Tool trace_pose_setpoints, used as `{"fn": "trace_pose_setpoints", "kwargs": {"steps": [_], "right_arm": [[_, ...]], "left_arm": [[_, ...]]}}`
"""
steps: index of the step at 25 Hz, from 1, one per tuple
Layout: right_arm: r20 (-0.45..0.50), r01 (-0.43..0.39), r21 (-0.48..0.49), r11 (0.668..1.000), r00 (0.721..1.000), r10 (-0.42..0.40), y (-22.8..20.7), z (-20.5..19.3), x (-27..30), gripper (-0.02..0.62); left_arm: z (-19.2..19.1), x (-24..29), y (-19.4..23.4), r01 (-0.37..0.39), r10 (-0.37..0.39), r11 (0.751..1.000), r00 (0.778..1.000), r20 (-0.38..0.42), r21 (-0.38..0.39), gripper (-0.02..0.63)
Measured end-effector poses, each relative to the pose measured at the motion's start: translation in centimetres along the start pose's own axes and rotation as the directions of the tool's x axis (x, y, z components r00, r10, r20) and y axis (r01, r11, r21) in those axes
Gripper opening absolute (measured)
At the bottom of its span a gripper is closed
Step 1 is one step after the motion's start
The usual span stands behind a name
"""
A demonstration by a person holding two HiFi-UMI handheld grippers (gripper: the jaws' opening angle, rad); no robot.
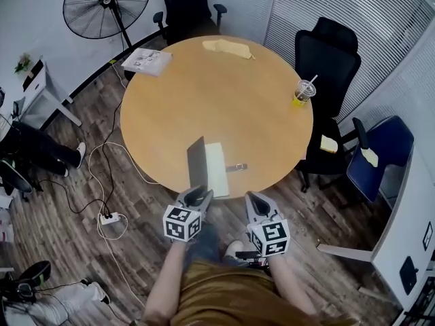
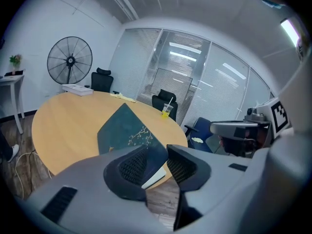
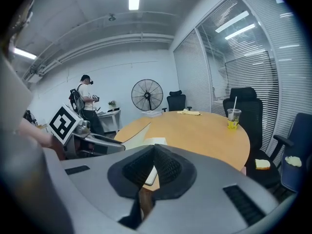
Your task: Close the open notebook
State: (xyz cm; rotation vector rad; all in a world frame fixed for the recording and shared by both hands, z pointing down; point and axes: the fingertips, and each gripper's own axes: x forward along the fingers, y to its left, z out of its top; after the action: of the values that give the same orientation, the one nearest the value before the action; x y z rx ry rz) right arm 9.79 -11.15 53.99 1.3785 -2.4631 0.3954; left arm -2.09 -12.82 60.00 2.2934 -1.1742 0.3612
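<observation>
The notebook (image 1: 216, 169) lies at the near edge of the round wooden table (image 1: 204, 94), white pages facing up. Its dark teal cover (image 1: 197, 163) stands tilted up on the left side, and its gold branch print (image 2: 139, 133) shows in the left gripper view. My left gripper (image 1: 198, 197) is just below the cover's near corner. Its jaws stand open (image 2: 157, 164) with that corner in the gap, not pressed. My right gripper (image 1: 255, 203) hangs off the table edge to the right of the notebook, shut (image 3: 152, 164) on nothing. A pen (image 1: 236, 167) lies beside the pages.
An iced drink cup (image 1: 304, 92) with a straw stands at the table's right edge, a paper stack (image 1: 147, 60) at far left, a yellow cloth (image 1: 230, 47) at the back. Black chairs (image 1: 326, 60) and a blue chair (image 1: 382, 151) ring the table. A fan (image 1: 107, 5) stands behind, and a person (image 3: 87, 101) by the wall.
</observation>
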Motion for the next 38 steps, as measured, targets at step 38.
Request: {"fn": "trace_pose_setpoints", "kwargs": {"steps": [38], "right_arm": [[-0.089,0.142,0.062,0.988,0.987,-0.136,-4.4,-3.7,-0.9,0.011]], "left_arm": [[-5.2,6.5,-0.9,0.071,-0.063,0.997,0.979,-0.192,0.036,0.094]]}}
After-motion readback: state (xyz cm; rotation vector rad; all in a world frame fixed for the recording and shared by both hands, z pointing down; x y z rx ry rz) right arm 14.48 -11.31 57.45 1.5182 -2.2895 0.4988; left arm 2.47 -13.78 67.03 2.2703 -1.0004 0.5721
